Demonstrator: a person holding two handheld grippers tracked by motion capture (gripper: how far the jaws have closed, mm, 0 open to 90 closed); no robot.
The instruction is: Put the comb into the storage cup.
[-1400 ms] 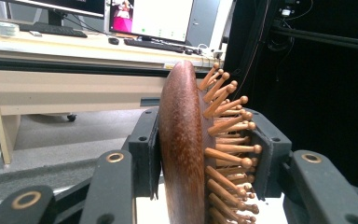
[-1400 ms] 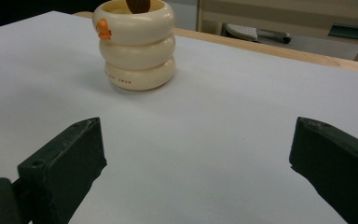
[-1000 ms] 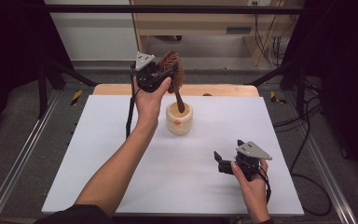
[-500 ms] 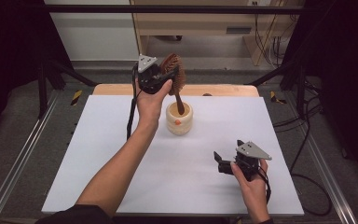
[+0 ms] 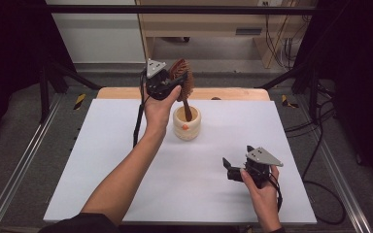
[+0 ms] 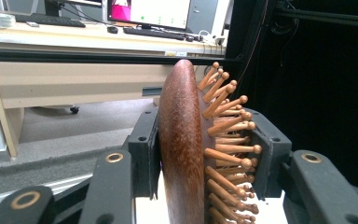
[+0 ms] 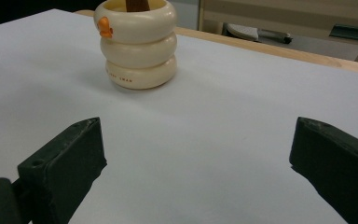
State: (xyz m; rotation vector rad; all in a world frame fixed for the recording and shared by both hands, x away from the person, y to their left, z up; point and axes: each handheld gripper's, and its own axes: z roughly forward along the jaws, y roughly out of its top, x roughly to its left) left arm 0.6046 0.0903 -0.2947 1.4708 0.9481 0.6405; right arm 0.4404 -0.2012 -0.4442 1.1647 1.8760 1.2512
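Little has shifted since a second ago: left tongs point(image 5: 172, 83) stay clenched on the wooden hairbrush point(image 6: 191, 154) (handle inside the cream cup point(image 5: 186, 124)); right tongs point(image 7: 200, 175) gape over the tabletop point(image 5: 102, 160).

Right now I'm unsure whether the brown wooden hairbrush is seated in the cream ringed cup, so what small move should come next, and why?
Probably open the left gripper and let go. Its jaws clamp the head of the brown wooden hairbrush, and the handle already reaches down inside the cream ringed cup, so the cup looks ready to take it. The right gripper rests open on the white table, clear of the cup.
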